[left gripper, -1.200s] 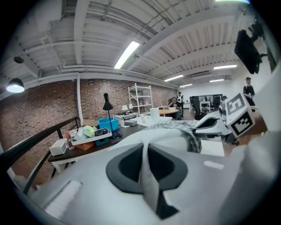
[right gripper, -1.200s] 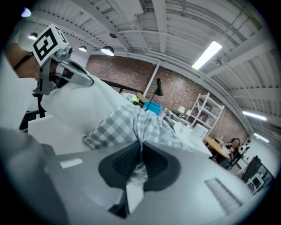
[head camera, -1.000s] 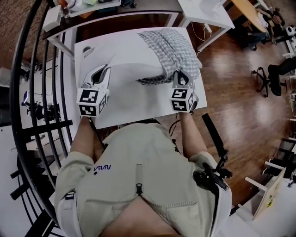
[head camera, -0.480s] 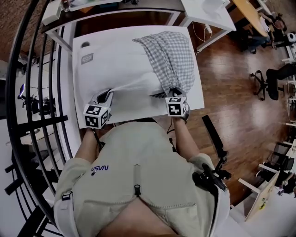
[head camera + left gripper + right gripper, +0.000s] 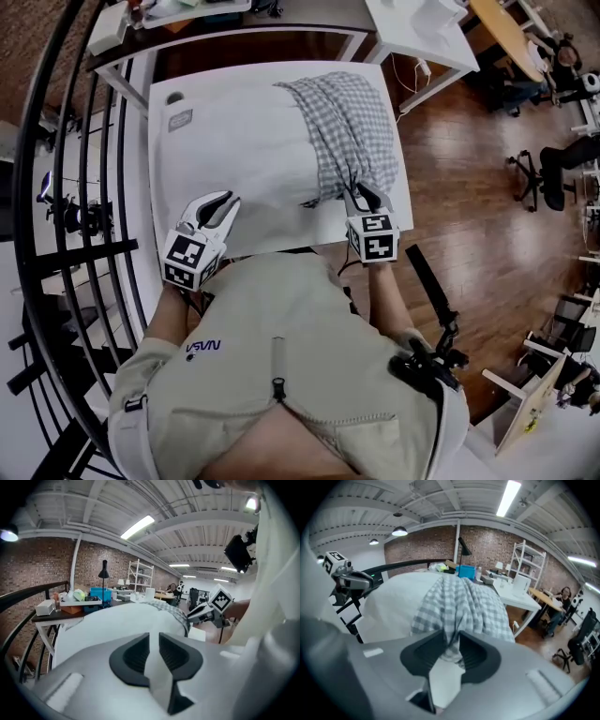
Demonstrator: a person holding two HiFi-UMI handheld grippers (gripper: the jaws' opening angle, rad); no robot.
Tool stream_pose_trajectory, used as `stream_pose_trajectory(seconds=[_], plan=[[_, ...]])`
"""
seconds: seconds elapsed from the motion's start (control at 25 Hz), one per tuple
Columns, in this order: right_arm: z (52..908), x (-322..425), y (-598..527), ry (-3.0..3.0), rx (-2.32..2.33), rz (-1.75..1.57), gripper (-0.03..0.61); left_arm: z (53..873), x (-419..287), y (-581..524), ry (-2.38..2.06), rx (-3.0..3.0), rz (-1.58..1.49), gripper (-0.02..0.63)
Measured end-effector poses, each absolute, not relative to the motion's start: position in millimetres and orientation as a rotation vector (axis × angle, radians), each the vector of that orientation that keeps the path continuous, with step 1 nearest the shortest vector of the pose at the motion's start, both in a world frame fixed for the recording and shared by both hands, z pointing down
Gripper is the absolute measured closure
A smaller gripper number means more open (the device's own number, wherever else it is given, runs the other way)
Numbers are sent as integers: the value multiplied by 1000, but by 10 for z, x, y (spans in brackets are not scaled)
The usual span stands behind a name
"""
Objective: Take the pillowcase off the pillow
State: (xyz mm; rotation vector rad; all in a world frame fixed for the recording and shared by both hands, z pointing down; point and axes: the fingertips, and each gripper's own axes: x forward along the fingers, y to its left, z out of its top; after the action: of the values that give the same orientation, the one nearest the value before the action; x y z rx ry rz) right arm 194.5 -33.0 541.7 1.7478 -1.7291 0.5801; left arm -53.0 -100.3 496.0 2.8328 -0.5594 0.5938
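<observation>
Checked pillowcase (image 5: 347,127) covers the right end of the white pillow (image 5: 244,141) on your table (image 5: 323,225). Your left gripper (image 5: 154,639), jaws just opening, stands slightly apart at the pillow's near edge. Your right gripper (image 5: 451,638), jaws just opening too, has pillowcase cloth loose between them.

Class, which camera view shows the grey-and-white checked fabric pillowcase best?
The head view: there the grey-and-white checked fabric pillowcase shows whole, bunched over one end of the white pillow. The right gripper view shows only its near, gathered end, and the left gripper view only a thin strip beyond the pillow.
</observation>
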Motion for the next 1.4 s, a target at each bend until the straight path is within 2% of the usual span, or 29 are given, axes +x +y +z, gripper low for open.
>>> stream_pose_trajectory(seconds=[0.04, 0.16, 0.4, 0.56, 0.64, 0.92, 1.0, 1.04, 1.12, 1.2, 1.28, 1.4], plan=[[5265, 1907, -391, -1765, 1752, 544, 468, 4844, -531, -1042, -587, 2844, 553, 557], [4880, 1824, -686, -1868, 1764, 425, 468, 4589, -465, -1294, -680, 2887, 484, 554], [4490, 1767, -1525, -1978, 1689, 237, 458, 4324, -65, -2026, -851, 2999, 473, 436], [4389, 1789, -2142, -2014, 1619, 182, 436, 4351, 302, -2438, -868, 3024, 569, 394], [4415, 1747, -2436, -2025, 1573, 192, 426, 4466, 462, -2598, -850, 3015, 645, 346], [4944, 1566, -3039, -1962, 1372, 326, 388, 5103, 668, -2913, -825, 2853, 864, 330], [5205, 1552, -3040, -1925, 1309, 398, 388, 5219, 674, -2859, -765, 2807, 898, 352], [5320, 1543, -3017, -1913, 1279, 428, 388, 5284, 677, -2801, -726, 2787, 921, 386], [5492, 1516, -2935, -1900, 1233, 461, 390, 5444, 690, -2613, -648, 2772, 988, 472], [5513, 1506, -2888, -1883, 1220, 408, 430, 5578, 721, -2382, -600, 2808, 1053, 572], [5381, 1546, -2929, -1853, 1248, 285, 532, 5553, 745, -2181, -571, 2861, 1059, 588], [5165, 1728, -2981, -1817, 1347, 212, 555, 5171, 698, -1959, -517, 2912, 910, 591]])
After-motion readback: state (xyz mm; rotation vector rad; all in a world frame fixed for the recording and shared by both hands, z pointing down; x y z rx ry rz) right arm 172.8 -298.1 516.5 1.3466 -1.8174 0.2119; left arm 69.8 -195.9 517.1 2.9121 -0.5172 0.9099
